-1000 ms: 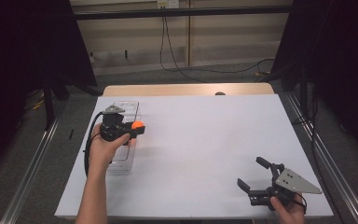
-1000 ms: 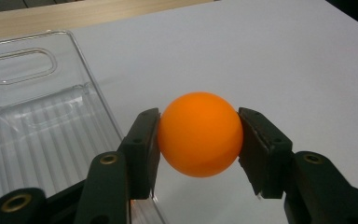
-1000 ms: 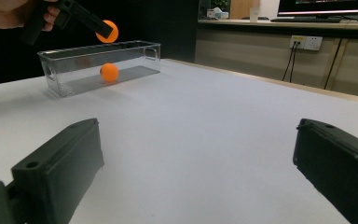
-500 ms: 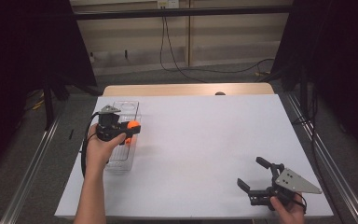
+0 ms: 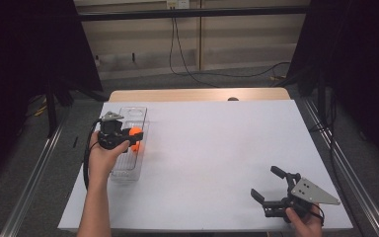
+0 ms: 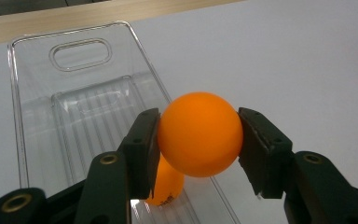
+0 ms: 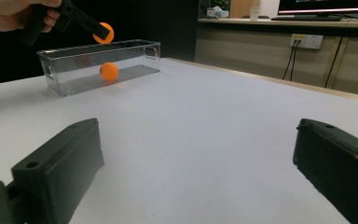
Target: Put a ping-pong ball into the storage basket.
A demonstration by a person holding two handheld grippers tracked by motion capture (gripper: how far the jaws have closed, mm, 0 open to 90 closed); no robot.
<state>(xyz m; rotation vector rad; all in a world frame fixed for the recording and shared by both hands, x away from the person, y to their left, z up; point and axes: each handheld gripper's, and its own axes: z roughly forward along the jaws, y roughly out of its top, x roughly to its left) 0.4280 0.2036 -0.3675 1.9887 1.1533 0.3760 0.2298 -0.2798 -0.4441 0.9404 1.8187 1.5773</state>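
An orange ball (image 6: 199, 133) is squeezed by the left gripper (image 6: 199, 140) above the clear box (image 5: 139, 114) at the table's left edge, ready for dropping; the right gripper (image 5: 269, 185) is held open.

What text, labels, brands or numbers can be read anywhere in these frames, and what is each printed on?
None can be read.
Dark print on the lower orange ball in the clear tray: too small and blurred to read.
The orange ball held in the left gripper: no print visible.
The monitor in the background: nothing legible.
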